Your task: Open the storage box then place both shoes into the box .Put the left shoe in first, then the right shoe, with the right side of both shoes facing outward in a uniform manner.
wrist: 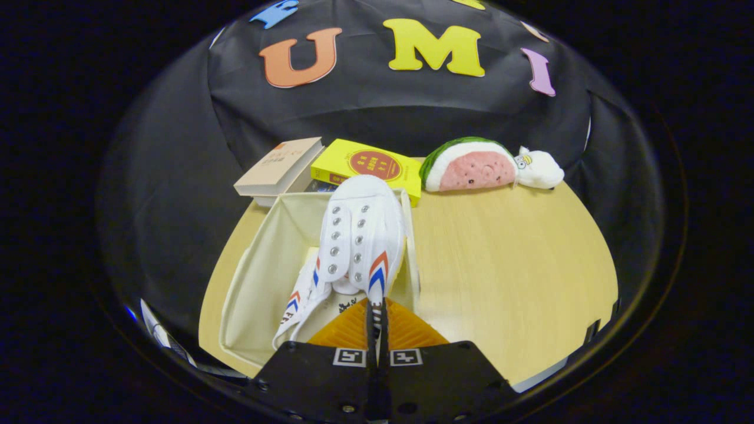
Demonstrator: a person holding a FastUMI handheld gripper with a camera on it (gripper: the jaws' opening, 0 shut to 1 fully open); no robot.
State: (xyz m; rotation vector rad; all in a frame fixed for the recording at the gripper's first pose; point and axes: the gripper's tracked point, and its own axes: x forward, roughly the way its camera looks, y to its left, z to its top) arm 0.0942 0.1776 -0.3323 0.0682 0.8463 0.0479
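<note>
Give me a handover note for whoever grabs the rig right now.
Gripper: fingers closed together, pinching the heel edge of the white shoe, which hangs over the open storage box.
A second shoe already lies inside the box, beside the held one.
Done: box open, first shoe in.
Left: lower the held shoe into the box, release, and check that both face the same way; which shoe is left or right I cannot tell.

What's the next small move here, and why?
Probably lower the held shoe a little further into the storage box, then open. The gripper is pinched shut on its heel, the shoe hangs over the box beside the other shoe already inside, and it doesn't look seated yet.
</note>
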